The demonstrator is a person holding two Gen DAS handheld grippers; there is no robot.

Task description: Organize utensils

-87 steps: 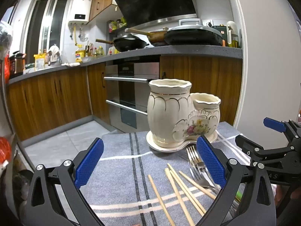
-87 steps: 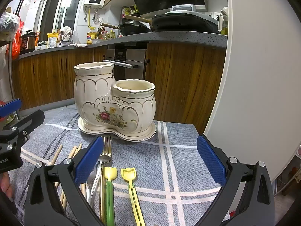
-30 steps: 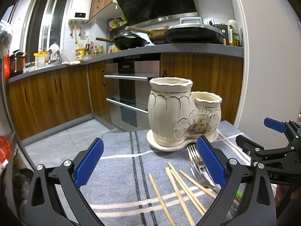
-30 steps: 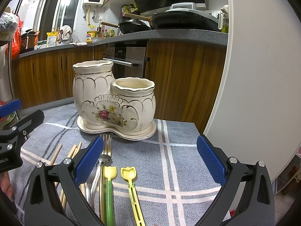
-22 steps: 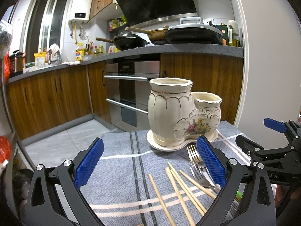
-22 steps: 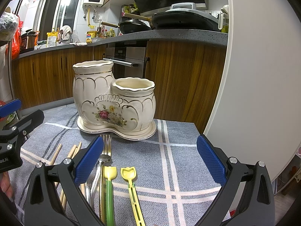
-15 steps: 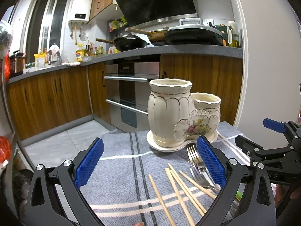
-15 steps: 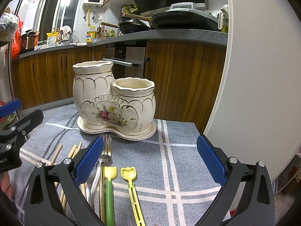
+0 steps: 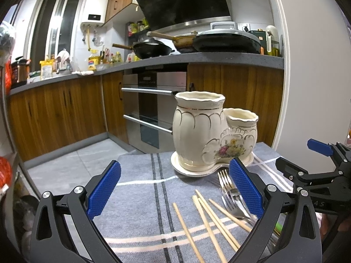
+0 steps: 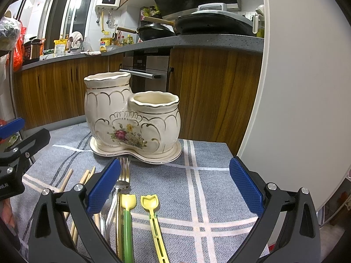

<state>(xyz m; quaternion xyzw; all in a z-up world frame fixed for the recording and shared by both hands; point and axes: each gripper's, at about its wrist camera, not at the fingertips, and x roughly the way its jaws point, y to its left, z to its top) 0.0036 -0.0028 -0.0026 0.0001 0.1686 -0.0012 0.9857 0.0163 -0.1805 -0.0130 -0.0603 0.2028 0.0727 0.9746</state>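
Note:
A cream ceramic double-cup utensil holder (image 9: 214, 138) (image 10: 131, 120) stands empty on its saucer at the far side of a grey striped cloth (image 9: 140, 199). In front of it lie several wooden chopsticks (image 9: 206, 219) (image 10: 84, 178), metal forks (image 9: 230, 195) (image 10: 121, 179), a green-handled scoop (image 10: 127, 219) and a yellow scoop (image 10: 153, 217). My left gripper (image 9: 175, 188) is open and empty, above the cloth left of the chopsticks. My right gripper (image 10: 173, 186) is open and empty, above the scoops and forks.
The cloth-covered table ends just behind the holder; beyond are wooden kitchen cabinets, an oven (image 9: 153, 109) and a counter with pans. A white wall (image 10: 307, 87) stands close on the right. Each gripper shows at the edge of the other's view.
Nothing has visibly changed apart from slight camera wobble; both grippers stay open and the utensils lie where they were.

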